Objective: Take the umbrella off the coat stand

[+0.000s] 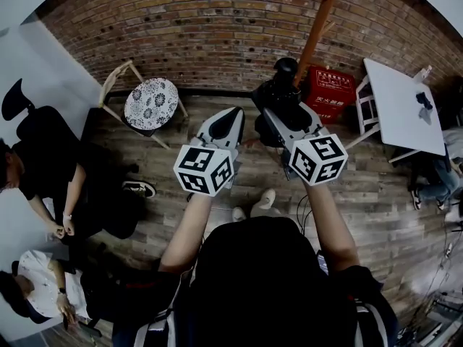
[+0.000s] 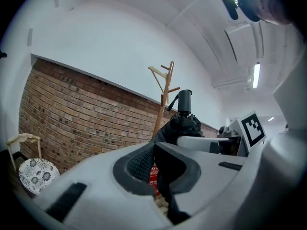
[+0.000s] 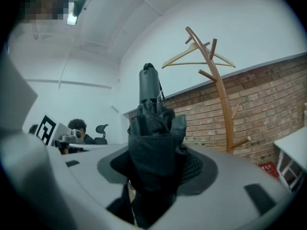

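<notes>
My right gripper is shut on a folded black umbrella, which stands upright between its jaws with the handle on top. The umbrella hangs free of the wooden coat stand, which rises just behind and to the right of it by the brick wall. That stand carries a wooden hanger near its top. My left gripper is level beside the right one, its jaws together with nothing between them. In the left gripper view the umbrella and coat stand show ahead to the right.
A wooden chair with a patterned cushion stands at the wall to the left. A red box sits at the stand's foot and a white table is at the right. Seated people are at the far left.
</notes>
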Available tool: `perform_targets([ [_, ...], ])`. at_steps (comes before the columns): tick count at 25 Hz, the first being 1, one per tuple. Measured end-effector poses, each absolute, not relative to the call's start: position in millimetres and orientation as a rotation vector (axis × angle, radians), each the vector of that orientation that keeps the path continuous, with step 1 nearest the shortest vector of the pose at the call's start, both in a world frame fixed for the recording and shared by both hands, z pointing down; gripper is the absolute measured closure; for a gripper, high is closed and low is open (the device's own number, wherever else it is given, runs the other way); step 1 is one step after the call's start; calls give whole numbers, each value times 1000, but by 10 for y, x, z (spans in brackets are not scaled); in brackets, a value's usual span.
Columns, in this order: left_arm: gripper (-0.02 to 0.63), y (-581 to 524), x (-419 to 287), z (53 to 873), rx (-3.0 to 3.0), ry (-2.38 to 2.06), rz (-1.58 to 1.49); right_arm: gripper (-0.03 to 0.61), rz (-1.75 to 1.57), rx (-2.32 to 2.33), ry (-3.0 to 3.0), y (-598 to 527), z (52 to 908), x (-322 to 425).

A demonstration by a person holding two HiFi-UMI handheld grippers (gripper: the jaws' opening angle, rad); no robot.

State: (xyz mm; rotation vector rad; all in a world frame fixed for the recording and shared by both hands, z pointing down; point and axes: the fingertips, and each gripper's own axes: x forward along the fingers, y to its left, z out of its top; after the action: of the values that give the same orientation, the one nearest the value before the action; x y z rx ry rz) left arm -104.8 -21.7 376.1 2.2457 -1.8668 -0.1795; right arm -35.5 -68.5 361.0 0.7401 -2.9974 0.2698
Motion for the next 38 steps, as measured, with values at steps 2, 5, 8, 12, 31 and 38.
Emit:
perform_targets([
  [2,597,-147,-1025,3789,2245,-1853,-181,330,270,751,-2995,-615,3612,-334],
  [5,595,-75,-988,3816,2255,-1839,-181,331,268,761,-3001,-529,3608,-297],
  [8,596,-37,-923,3797,2273,-1831,-183,331,275,769,-3010,-470,3596,-235],
  [12,597,-45,-848,3726,2296,-1822,-191,330,266,781,-3011,-436,3569,-160],
  [31,597,-326,-445,3708,2257,-1832,-219,331,296,775,-2977,-755,3619,311],
  [38,597,-436,-358,3731,2235,-1845,-239,331,294,749,-2979,-858,3627,409],
])
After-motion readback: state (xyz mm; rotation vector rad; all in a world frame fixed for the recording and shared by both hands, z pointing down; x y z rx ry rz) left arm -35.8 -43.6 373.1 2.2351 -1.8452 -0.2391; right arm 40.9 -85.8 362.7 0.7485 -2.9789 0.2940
